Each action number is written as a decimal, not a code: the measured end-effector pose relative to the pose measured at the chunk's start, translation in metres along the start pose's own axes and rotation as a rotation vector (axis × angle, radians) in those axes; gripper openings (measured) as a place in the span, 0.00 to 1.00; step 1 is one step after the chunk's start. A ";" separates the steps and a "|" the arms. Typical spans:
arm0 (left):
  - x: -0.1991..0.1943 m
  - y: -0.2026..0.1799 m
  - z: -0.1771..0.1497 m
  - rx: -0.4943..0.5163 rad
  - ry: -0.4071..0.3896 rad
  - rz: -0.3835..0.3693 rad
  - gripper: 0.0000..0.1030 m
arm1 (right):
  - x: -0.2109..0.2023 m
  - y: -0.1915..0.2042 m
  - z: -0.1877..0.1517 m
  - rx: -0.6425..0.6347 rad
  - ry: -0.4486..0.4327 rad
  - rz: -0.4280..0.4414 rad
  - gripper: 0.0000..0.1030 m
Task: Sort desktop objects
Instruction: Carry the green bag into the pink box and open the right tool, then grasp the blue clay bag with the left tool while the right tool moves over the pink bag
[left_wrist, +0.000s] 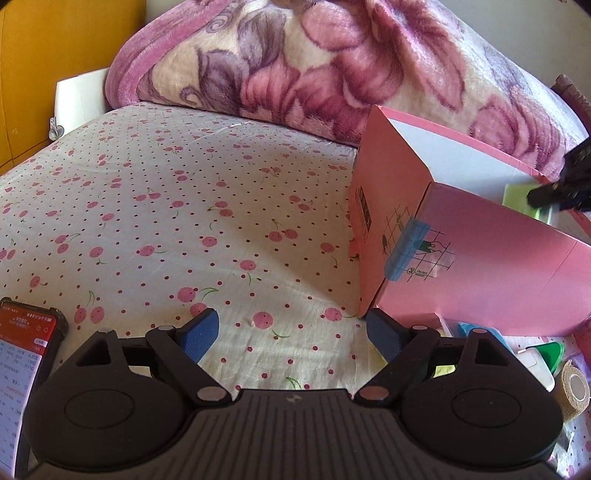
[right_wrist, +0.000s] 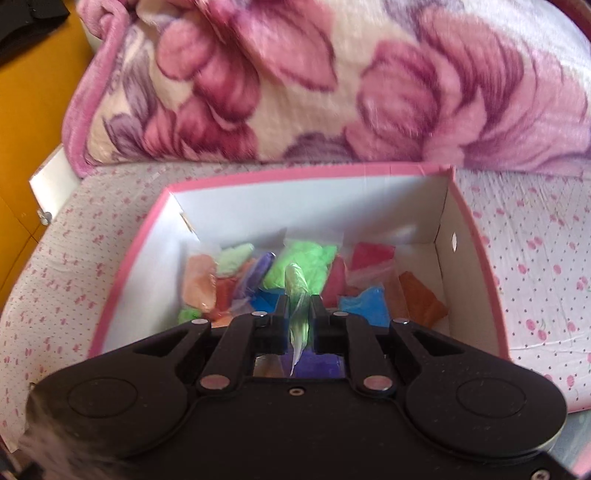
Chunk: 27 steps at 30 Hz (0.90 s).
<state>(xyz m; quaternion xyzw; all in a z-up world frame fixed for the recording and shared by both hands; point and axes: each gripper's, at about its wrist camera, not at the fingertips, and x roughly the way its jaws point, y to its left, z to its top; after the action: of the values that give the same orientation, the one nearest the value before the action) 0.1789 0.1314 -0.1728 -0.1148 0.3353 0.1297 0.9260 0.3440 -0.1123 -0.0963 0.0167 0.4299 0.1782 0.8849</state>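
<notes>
A pink cardboard box (right_wrist: 122, 273) with a white inside stands open on the cherry-print sheet; several coloured clay packets (right_wrist: 306, 258) lie on its floor. My right gripper (right_wrist: 298, 306) hangs over the box's near side, shut on a clear packet of green clay (right_wrist: 296, 291) that sticks up between the fingers. In the left wrist view the same pink box (left_wrist: 480, 266) stands to the right, with the right gripper (left_wrist: 554, 192) showing above its rim. My left gripper (left_wrist: 293, 332) hovers low over the sheet beside the box, open with nothing between its blue pads (left_wrist: 201, 334).
A folded floral blanket (left_wrist: 314, 62) lies behind the box. A phone (left_wrist: 22, 343) with a lit screen lies at the lower left. Beside the box at the right are a beige bandage roll (left_wrist: 574, 387), a green piece (left_wrist: 552, 354) and other small items. An orange wall (left_wrist: 55, 40) stands at the far left.
</notes>
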 end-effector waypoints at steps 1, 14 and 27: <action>0.000 0.000 0.000 -0.002 0.000 -0.002 0.86 | 0.004 -0.001 -0.001 -0.001 0.012 -0.005 0.10; -0.012 0.016 0.006 -0.017 0.037 -0.086 0.89 | -0.003 -0.001 -0.009 -0.025 0.010 -0.058 0.59; -0.037 -0.003 0.008 0.080 -0.005 -0.336 0.80 | -0.106 0.012 -0.053 -0.054 -0.203 0.032 0.67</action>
<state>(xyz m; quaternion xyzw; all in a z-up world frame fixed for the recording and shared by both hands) 0.1570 0.1253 -0.1421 -0.1319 0.3141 -0.0404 0.9393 0.2396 -0.1424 -0.0469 0.0175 0.3328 0.2011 0.9211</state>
